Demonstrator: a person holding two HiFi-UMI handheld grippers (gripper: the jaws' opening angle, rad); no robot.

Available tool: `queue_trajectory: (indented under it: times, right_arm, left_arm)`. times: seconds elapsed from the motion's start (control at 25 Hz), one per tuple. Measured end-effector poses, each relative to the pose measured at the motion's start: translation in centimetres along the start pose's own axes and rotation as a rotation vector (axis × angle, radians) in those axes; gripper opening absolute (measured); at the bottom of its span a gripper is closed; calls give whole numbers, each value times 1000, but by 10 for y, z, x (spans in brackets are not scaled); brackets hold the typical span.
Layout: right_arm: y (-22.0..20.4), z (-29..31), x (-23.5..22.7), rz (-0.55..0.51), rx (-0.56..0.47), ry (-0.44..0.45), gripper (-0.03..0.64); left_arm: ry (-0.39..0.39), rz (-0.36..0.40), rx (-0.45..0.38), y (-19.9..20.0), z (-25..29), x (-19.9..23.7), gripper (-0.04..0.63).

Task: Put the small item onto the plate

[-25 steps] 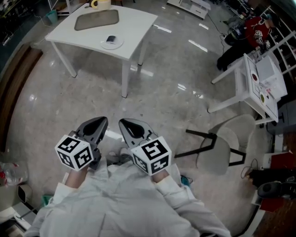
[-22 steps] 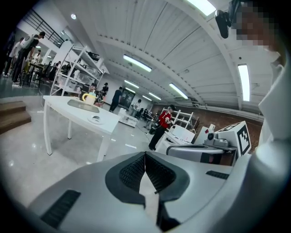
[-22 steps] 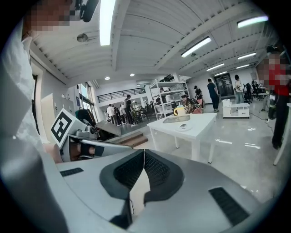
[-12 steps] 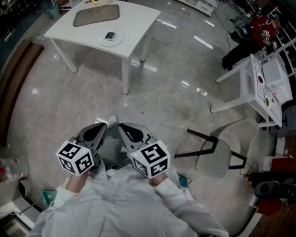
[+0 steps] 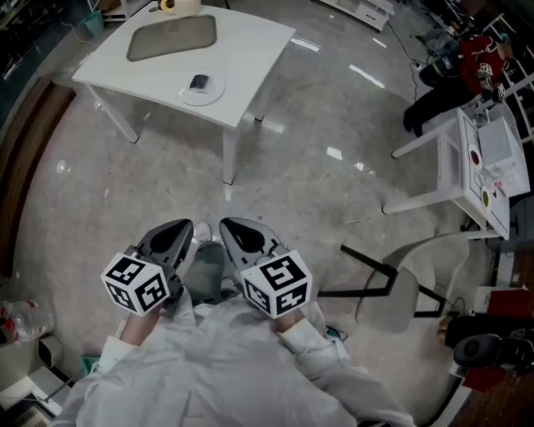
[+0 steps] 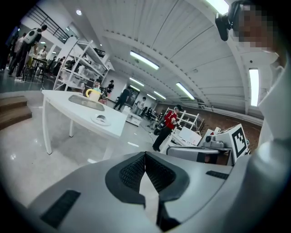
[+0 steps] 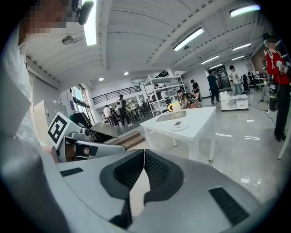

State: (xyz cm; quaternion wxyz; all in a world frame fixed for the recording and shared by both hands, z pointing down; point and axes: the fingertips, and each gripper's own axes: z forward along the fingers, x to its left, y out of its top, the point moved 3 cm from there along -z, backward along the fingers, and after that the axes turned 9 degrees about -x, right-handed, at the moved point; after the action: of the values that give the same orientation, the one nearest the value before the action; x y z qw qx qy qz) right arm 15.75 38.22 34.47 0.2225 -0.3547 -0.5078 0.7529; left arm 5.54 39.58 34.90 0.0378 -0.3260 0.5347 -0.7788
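- Left gripper (image 6: 145, 155): grey jaws pressed together, ribbed pads meeting, nothing between them. It's held low in front of the person's pale shirt and points out over the glossy grey stone floor (image 5: 300, 167).
- Right gripper (image 7: 144, 153): same deal, jaws closed tight on nothing. It sits just beside the left one, tips near each other but apart.
- Each has its black-and-white marker cube at the back, the left one (image 5: 135, 282) and the right one (image 5: 278, 283).
- The small dark item (image 5: 198, 82) is lying on the round white plate (image 5: 215, 90), well away from both grippers.
- That plate is on the white square table (image 5: 250, 50), near the edge facing the person. Beside it, further back, there's a flat grey rectangular tray (image 5: 171, 37), and a yellow mug-like thing (image 5: 171, 5) at the far edge.
- Off to the right: a pale round-seated chair with black legs (image 5: 400, 288), a white shelf unit (image 5: 480, 158), and a person in a red top (image 5: 476, 54).
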Motion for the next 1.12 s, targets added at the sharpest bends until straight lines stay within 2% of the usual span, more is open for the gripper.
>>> queue_trajectory:
  times: [0.36,0.56,0.92,1.12]
  right_arm:
    - [55,104,-52,2,-25,-91,17]
    - [79,156,-76,-1,-53,-134,17]
    - [88,198,-99,24,-48,-181,16]
    - [94,217,-105,29,-43,-175,15]
  left_arm:
    - [-30,10,7,77,58,88,11]
    - [-76,40,16,112,94,128,11]
    - [-105,35,66,123,120,166,11]
    - [-92,16,82,128,127,183,11]
